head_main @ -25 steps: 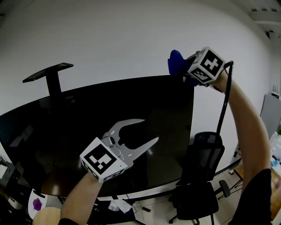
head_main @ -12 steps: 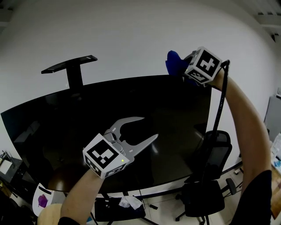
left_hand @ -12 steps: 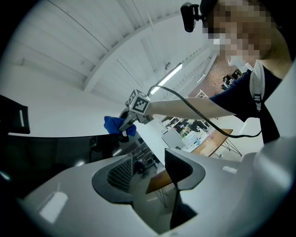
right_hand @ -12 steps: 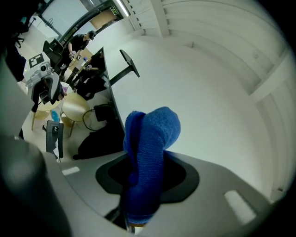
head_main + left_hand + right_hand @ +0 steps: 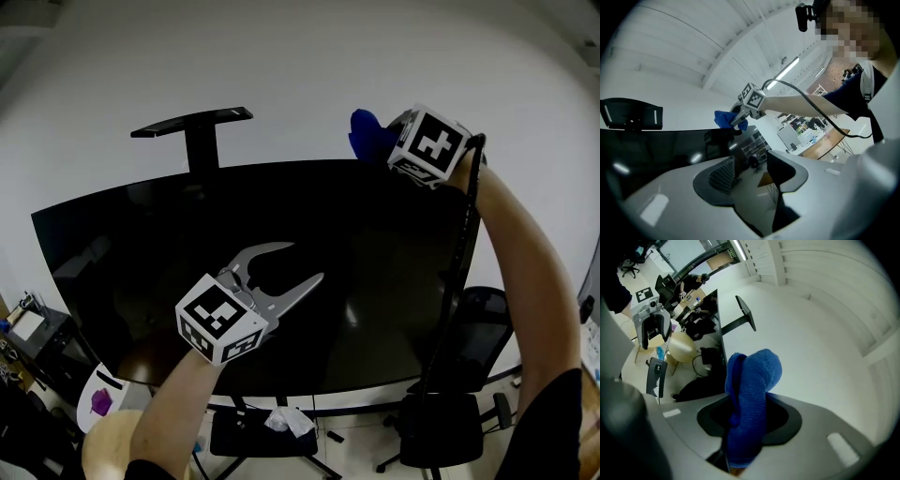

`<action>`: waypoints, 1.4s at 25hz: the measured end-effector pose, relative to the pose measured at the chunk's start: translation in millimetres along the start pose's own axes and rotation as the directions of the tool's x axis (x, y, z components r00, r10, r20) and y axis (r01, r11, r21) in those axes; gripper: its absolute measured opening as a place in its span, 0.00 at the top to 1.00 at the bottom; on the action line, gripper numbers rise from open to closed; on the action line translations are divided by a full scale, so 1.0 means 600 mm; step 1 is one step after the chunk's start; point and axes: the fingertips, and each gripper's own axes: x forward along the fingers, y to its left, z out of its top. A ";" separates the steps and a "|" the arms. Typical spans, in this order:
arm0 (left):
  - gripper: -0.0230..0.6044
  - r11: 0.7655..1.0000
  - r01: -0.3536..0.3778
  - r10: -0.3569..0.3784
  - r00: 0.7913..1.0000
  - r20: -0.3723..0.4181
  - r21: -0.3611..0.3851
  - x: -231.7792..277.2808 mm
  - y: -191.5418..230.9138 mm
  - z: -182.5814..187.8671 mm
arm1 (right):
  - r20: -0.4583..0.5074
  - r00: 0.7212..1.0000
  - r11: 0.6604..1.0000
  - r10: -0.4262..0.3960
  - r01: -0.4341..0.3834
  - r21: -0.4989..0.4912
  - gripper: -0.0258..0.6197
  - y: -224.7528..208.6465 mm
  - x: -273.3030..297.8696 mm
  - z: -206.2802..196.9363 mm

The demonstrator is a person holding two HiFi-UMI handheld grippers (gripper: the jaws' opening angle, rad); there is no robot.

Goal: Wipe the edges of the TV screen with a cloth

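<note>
The right claw [image 5: 387,141] is up high, arm stretched, and it's clamped firmly on the blue cloth [image 5: 366,134]. The right gripper view confirms it: both jaws are pressed onto a thick fold of blue cloth that bulges up and out past them. The cloth sits just at the top edge of the TV screen [image 5: 141,244], toward the upper right corner; whether it actually touches the edge is hard to tell. Its marker cube [image 5: 429,145] faces the head camera, and a black cable [image 5: 459,262] trails down along the raised arm.

Down low, the left claw [image 5: 302,262] hovers in front of the middle of the dark screen, jaws spread wide. The left gripper view shows nothing between them, only the glossy black panel with room reflections behind. From there the cloth and the right claw appear far off along the screen's upper edge.

Behind the TV, a black T-shaped stand [image 5: 192,127] rises above the top edge against the white wall. A black office chair [image 5: 450,412] stands at the lower right, beside the screen.
</note>
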 end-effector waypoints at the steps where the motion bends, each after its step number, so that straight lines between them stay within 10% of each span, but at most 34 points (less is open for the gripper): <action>1: 0.66 1.000 -0.011 0.011 1.000 -0.004 0.001 -0.008 -0.002 0.000 | 0.006 1.000 1.000 -0.002 0.002 -0.011 0.73 0.003 -0.004 0.008; 35: 0.65 0.989 -0.143 0.139 0.987 -0.083 -0.033 -0.419 0.189 -0.075 | 0.069 0.996 0.997 0.055 -0.051 -0.054 0.73 0.170 0.083 0.442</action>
